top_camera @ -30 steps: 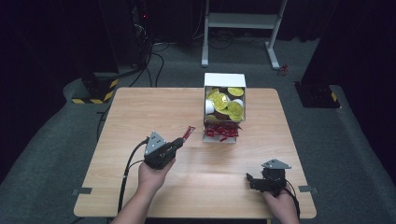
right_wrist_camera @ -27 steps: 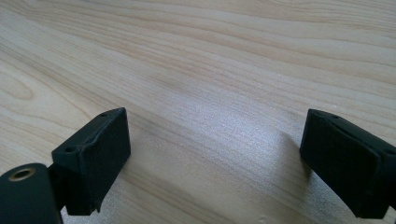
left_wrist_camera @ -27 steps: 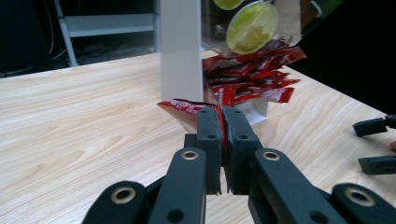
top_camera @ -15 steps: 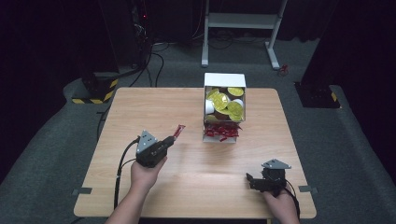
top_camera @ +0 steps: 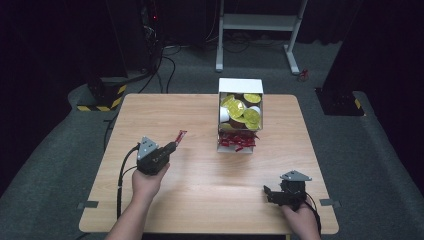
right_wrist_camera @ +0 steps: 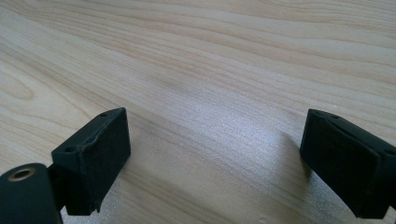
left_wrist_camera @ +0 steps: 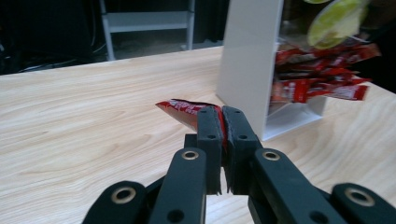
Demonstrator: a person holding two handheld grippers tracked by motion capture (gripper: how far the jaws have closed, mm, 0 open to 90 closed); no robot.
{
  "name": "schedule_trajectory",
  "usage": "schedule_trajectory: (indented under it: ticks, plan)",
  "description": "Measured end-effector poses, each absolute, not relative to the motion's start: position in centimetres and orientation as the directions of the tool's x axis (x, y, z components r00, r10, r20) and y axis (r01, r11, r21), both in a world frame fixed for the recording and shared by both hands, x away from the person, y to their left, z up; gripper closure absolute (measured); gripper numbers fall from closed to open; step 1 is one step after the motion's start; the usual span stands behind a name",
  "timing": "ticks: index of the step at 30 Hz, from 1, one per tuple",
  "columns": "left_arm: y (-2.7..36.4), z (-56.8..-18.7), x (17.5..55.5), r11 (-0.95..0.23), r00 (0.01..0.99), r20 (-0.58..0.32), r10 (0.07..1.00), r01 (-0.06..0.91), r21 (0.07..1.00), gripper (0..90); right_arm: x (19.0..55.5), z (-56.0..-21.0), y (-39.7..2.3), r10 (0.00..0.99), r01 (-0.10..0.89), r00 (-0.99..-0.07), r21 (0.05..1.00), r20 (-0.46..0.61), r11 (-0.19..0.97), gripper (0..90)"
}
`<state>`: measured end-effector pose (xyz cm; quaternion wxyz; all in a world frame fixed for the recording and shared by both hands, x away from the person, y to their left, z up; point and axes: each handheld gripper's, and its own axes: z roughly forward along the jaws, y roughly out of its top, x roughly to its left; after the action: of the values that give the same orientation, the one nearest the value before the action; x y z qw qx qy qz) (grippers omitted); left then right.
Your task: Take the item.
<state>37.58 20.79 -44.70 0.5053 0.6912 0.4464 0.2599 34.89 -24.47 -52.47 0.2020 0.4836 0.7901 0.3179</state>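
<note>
Red sachet [left_wrist_camera: 187, 110]: small flat foil packet with white print, pinched at one end between closed jaws of left tool [left_wrist_camera: 222, 122], free end sticking out past tips, held clear above worktop [top_camera: 200, 170], left of box. In high view sachet [top_camera: 180, 136] angles up-right from tool [top_camera: 172, 145].

White box [top_camera: 240, 86]: stands near far middle of worktop, open front. Upper part holds round pods with yellow-green lids [top_camera: 236, 108]; lower tray holds pile of matching red sachets [top_camera: 238, 140], ends poking out front [left_wrist_camera: 322, 70].

Dim lab or studio, wooden table [top_camera: 200, 115], grey carpet [top_camera: 60, 165], floor cables [top_camera: 165, 65], hazard-striped base [top_camera: 102, 100]
</note>
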Motion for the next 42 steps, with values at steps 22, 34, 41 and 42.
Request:
schedule_trajectory:
  ticks: [22,34,41,42]
  plan:
    - [24.3,-45.6,39.4,-0.055,0.378,-0.103,0.92,0.385,0.921,86.2,34.9,-52.5,-24.5,0.892,0.636,-0.451,0.698,-0.012,0.331,8.5]
    - [24.7,-46.7,40.6,-0.055,0.362,-0.114,0.925,0.426,0.903,86.2,34.9,-52.5,-24.5,0.892,0.636,-0.451,0.697,-0.011,0.33,8.5]
    - [24.6,-47.3,41.2,-0.068,0.355,-0.106,0.929,0.442,0.894,86.2,34.9,-52.5,-24.5,0.892,0.636,-0.451,0.697,-0.011,0.331,8.5]
    - [24.5,-47.5,41.4,-0.068,0.356,-0.107,0.928,0.446,0.892,86.2,34.9,-52.5,-24.5,0.892,0.636,-0.452,0.697,-0.011,0.33,8.5]
